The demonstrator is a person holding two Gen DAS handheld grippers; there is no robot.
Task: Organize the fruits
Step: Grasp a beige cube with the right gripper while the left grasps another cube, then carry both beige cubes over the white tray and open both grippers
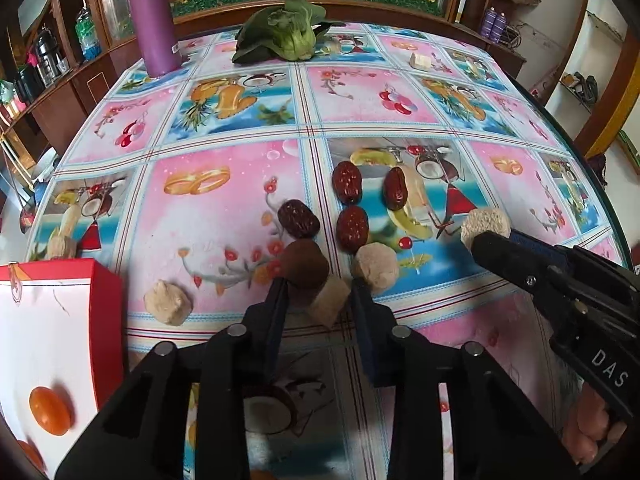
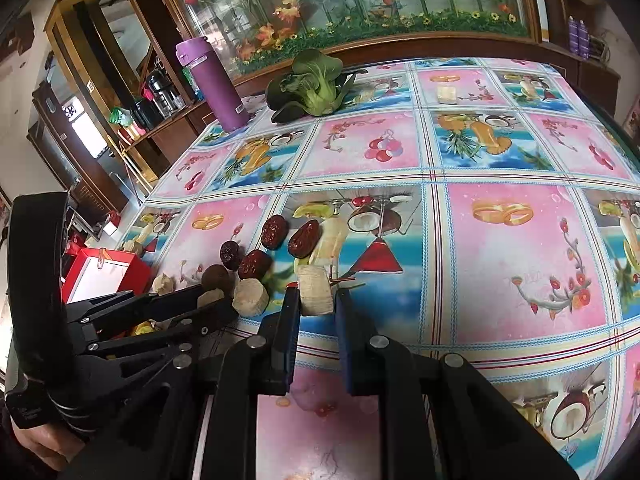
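Fruits lie in a loose cluster on the patterned tablecloth: 4 wrinkled red dates and several pale, crumbly-looking round chunks. The left gripper stands half open around a brown-capped piece with a tan stem, not clearly pinching it. The right gripper straddles a pale slice, its jaws narrow; actual contact is unclear. Both pieces look light, soft and breakable, so grip gently across the middle.
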